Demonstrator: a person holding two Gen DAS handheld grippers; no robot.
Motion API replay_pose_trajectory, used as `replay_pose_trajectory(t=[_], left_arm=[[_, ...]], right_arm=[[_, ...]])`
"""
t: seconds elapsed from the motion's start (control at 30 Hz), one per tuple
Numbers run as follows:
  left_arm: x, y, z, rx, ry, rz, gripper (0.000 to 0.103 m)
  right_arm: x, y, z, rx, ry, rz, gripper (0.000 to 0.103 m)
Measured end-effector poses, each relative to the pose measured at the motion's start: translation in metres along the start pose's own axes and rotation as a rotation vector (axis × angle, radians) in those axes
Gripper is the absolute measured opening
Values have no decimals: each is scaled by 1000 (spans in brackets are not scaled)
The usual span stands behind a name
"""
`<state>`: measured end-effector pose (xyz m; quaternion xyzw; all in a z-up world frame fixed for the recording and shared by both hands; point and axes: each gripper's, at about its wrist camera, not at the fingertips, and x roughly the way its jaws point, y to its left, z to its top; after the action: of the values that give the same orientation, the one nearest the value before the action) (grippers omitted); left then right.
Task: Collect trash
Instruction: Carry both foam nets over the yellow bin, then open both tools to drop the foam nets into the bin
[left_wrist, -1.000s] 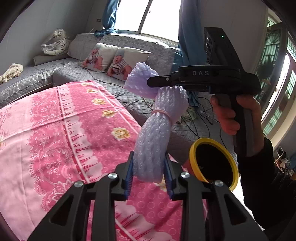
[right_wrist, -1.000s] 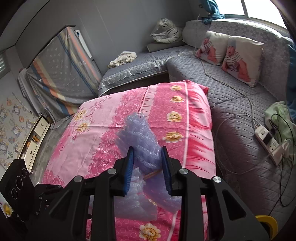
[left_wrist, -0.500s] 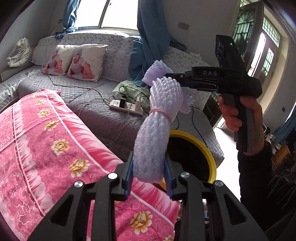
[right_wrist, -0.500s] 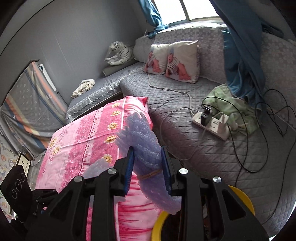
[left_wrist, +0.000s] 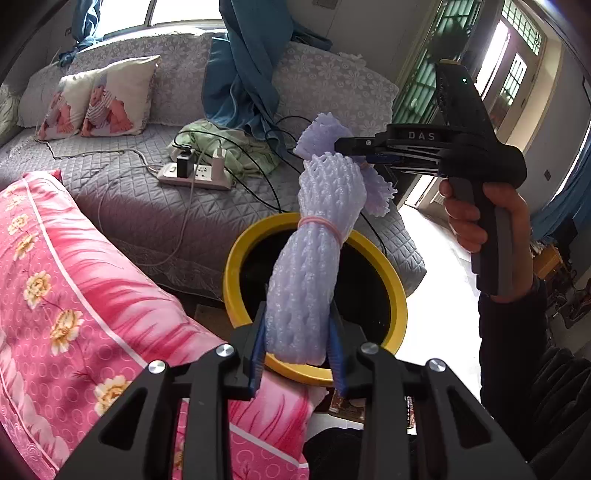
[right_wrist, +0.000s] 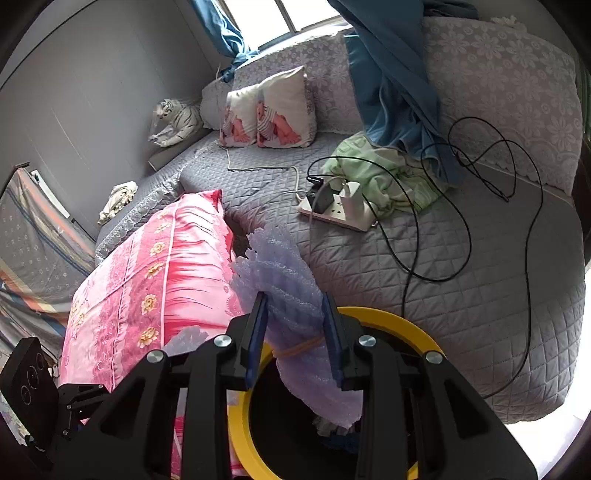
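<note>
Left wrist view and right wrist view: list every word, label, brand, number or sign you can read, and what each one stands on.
"DAS": pale raised letters on the black body of the right gripper, seen in the left wrist view.
Power strip: any markings are too small to read.
Cushions: printed pictures only, no text that can be read.
Yellow bin and foam netting: no lettering visible.
</note>
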<state>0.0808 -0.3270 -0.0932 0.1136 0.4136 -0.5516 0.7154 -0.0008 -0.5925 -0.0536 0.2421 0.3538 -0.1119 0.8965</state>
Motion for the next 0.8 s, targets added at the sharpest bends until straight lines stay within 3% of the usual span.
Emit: replay_pose_trajectory(t=[0.33, 0.53, 0.63, 0.7, 0.8], left_arm=[[54, -17, -11, -29, 132, -49, 27], [70, -23, -20, -52, 190, -73, 29], [67, -24, -20, -51, 178, -79, 36], [62, -25, -19, -55, 168, -81, 47], [59, -21, -18, -77, 160, -81, 54]], right_arm=[[12, -33, -18, 44, 23, -95, 29], [19, -39, -22, 63, 52, -104, 34], [21, -39, -23, 64, 63, -104, 42], [21, -39, -23, 69, 60, -111, 48], [20, -39, -20, 74, 55, -120, 48]])
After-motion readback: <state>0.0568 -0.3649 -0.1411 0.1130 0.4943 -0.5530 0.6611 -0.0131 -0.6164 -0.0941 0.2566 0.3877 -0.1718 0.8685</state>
